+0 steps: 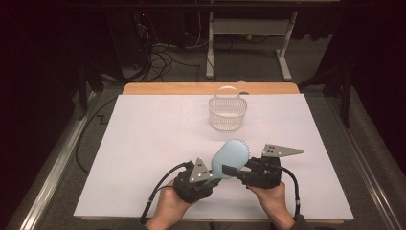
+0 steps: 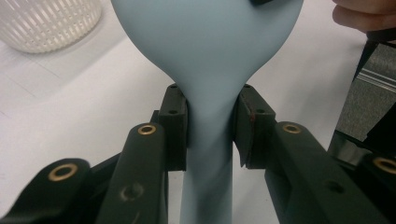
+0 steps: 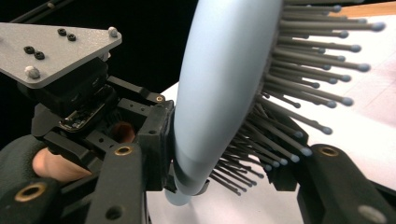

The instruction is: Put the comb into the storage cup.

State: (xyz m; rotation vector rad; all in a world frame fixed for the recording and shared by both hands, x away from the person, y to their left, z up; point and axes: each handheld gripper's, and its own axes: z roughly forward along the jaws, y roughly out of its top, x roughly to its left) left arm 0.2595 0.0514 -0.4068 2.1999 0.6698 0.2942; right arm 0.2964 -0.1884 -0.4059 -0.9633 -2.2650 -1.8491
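Low in the high view, left gripper [image 1: 209, 176] clamps the brush [image 1: 231, 156] handle; right gripper [image 1: 235, 171] clamps its head; basket [image 1: 228, 113] lies above.

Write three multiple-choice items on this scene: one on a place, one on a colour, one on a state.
1. Where does the white slotted plastic basket stand?
A. at the table's far side
B. by the hands
C. on the floor

2. What colour is the oval plastic hairbrush?
A. red
B. pale blue
C. green

3. How does the left gripper hold the hairbrush?
A. by its bristles
B. not at all
C. by its handle

Key: A, it stands beyond the hairbrush; B, its back is pale blue; C, the jaws clamp the neck.
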